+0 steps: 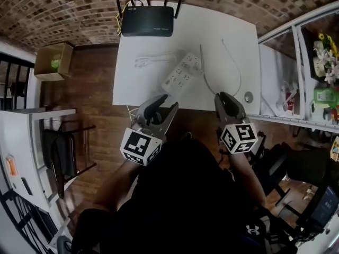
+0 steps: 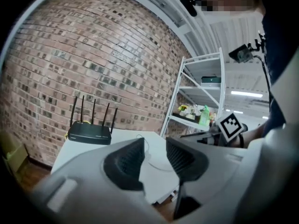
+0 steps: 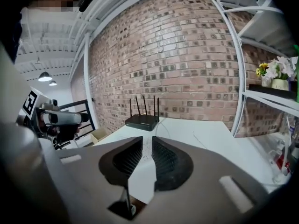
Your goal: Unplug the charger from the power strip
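A white power strip lies slantwise in the middle of the white table. A white charger sits plugged into its far end, and a thin white cable trails from there toward the table's front edge. My left gripper hangs over the front edge just short of the strip, open, with nothing between its ribbed pads. My right gripper hovers at the front right of the table. Its jaws stand a narrow gap apart and hold nothing.
A black router with several antennas stands at the table's far edge. A coiled white cable lies left of the strip. A white shelf rack flanks the right side, and a cardboard box sits on the floor at left.
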Tool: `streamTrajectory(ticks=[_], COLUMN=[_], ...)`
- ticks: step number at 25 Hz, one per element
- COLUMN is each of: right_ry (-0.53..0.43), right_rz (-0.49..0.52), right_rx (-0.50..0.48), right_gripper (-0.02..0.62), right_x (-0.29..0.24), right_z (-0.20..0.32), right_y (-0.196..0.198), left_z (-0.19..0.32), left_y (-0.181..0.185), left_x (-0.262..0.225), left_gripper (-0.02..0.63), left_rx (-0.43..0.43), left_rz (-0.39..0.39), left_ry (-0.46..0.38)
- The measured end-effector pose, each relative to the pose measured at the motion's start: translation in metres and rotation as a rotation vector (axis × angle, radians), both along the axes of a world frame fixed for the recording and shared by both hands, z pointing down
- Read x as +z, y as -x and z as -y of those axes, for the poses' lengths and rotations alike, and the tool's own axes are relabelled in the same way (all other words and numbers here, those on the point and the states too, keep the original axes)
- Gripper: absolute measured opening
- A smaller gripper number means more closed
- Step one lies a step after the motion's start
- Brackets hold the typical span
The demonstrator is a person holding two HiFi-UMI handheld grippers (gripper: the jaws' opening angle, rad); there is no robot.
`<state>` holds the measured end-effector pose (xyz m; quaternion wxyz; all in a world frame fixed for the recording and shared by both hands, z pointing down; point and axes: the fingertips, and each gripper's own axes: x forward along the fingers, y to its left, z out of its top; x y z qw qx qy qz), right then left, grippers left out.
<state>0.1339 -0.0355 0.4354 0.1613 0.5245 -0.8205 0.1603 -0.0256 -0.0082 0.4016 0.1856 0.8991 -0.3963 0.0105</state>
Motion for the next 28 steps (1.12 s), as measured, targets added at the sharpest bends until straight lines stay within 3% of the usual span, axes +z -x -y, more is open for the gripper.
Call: streamTrajectory(ticks=[2,7,9,11,16,21,25,28], right_ry=[0.017,0.022,0.044,0.09,0.19,0.235,0.266,0.274], right_rz=[-0.033,-0.13,-0.162,-0.191,-0.273,-0.327,-0.359,-0.379], right_rx=[-0.013,-0.056,-0.104,-0.166,-0.333,-0.436,-0.436,-0.433], right_gripper=[0.086,0.091,0.12,0.189,0.265,0.265,0.261,0.238], right_x=[0.014,0.053,0.072,0.093,0.132,0.156,0.17,0.174], right_z=[0.011,0.043,0.057,0.071,0.098,0.109,0.113,0.112], right_y=[0.002,0.002,0.003,0.007,0.034,0.057,0.058,0.057], left_z=[0.009,0.028,0.033,0.036,0.042,0.051,0.055,0.062], left_y=[0.002,-0.004,-0.011,-0.02,-0.042,-0.051,-0.056,-0.053], left_x=[0.013,0.042,0.061,0.083,0.127,0.153,0.159,0.171], left_gripper=[0.146,0.146,0.152,0.157,0.164,0.164,0.17,0.172], left_rx=[-0.006,-0.021,-0.022,-0.014,-0.017,-0.055,-0.073,-0.096], left_rz=[0.011,0.061,0.119,0.174,0.229,0.268,0.281,0.316], left_ry=[0.028,0.059,0.063,0.091,0.23,0.304,0.352,0.334])
